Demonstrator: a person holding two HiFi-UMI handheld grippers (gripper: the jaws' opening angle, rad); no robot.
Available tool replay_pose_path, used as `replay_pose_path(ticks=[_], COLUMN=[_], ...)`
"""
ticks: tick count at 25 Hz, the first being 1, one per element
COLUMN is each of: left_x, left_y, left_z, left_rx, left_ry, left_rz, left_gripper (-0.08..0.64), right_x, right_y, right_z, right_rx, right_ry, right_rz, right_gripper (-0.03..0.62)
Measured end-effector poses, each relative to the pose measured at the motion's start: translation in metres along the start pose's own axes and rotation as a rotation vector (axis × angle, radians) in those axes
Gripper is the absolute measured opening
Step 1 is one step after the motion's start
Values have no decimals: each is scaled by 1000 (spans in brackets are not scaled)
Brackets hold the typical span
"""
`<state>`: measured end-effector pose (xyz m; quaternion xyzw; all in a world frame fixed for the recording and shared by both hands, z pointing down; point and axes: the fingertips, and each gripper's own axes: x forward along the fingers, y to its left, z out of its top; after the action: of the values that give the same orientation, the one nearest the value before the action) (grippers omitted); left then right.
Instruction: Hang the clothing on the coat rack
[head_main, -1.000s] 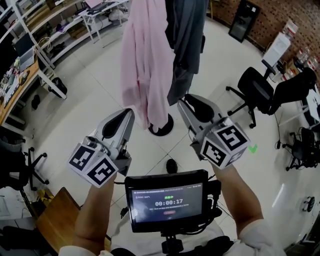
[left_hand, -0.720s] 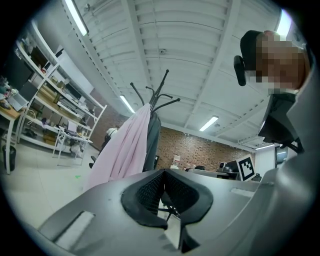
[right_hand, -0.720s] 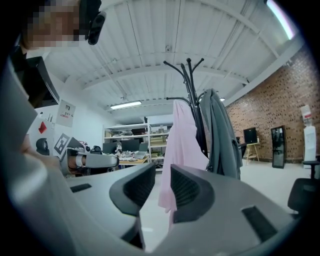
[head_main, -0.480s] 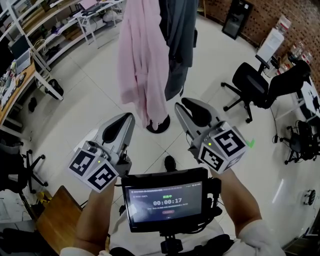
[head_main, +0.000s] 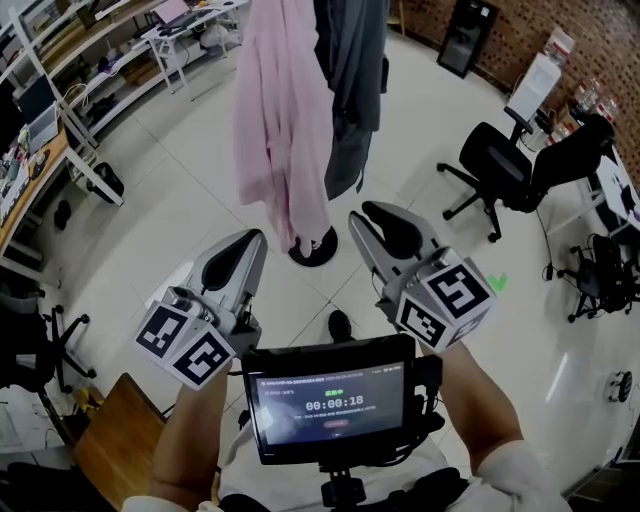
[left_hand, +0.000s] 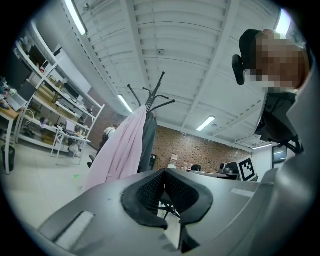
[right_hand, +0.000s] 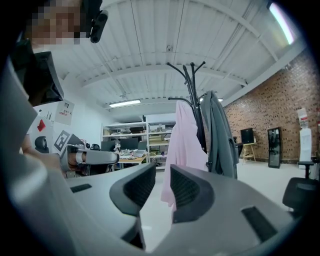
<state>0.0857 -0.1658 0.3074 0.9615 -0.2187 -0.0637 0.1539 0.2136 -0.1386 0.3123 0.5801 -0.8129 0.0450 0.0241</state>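
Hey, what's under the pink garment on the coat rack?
Below the pink garment sits the rack's round black base on the pale floor. The pole itself is covered by the clothing.

In the head view the top edge cuts off the coat rack (head_main: 318, 250) above its round foot, along with the upper parts of the pink garment (head_main: 280, 120) and the grey garment (head_main: 352, 90); the clothes hide the pole; the small print on the screen (head_main: 330, 400) is unreadable; in the right gripper view the right gripper (right_hand: 161, 172) hides the rack's foot.
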Motion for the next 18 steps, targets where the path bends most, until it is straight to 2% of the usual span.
replay_pose_path(ticks=[7,9,18], left_x=[-8,-11,-25], left_y=[-8,-8,-4], left_z=[-2,-1,-4], left_rx=[-2,-1,-6], left_ry=[9,11,24], left_rz=[-26,-30,-32], left_gripper=[0,0,0], right_x=[-11,-13,-13], right_y=[8,11,25], right_z=[-1,-1,0], right_rx=[5,8,7], right_ry=[-1,0,7], right_rz=[-26,-33,-30], right_gripper=[81,58,58])
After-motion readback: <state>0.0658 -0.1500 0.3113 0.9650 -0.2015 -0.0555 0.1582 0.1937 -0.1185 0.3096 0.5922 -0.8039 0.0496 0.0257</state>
